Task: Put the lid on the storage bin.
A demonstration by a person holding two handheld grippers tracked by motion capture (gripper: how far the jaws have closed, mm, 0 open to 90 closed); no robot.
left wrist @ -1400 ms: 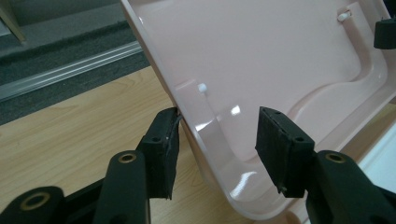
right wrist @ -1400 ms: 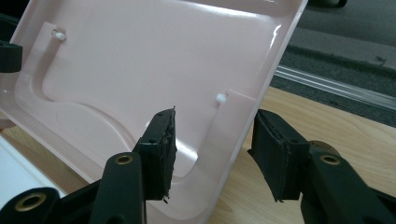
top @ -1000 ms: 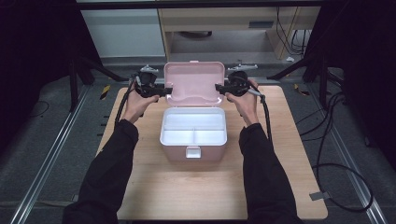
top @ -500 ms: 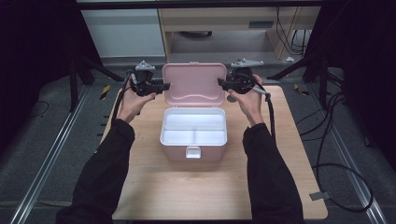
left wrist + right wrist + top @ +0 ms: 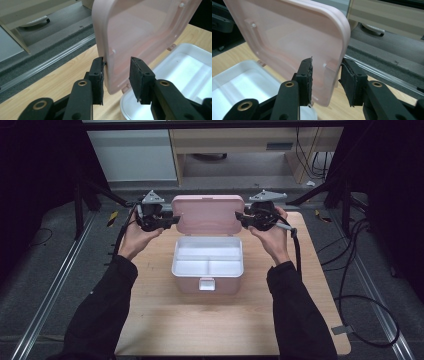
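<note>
**Two grippers at the edges of a raised pink lid**

The left gripper (image 5: 116, 77) has its jaws set narrow around the lid's (image 5: 145, 37) side edge. One pad sits at the outer face of the rim, perhaps just touching; the other pad stands clear of the inner face, so the edge is between the jaws without being clamped. The jaws have just been closing. The right gripper (image 5: 328, 80) straddles the opposite edge in the same way, with gaps on both sides of the rim, and its jaws have also just been closing.

In the high view the left gripper (image 5: 172, 220) and right gripper (image 5: 240, 217) flank the lid (image 5: 207, 215), which stands nearly upright behind its box (image 5: 207, 272).

No brand, label or writing can be read on anything.

The lid is pale pink, faintly translucent, with rounded corners, a raised rim and small moulded ribs inside. The box has a pink shell, a white divided inside and a small front latch. It sits mid-table (image 5: 200, 320), on light wood.
</note>
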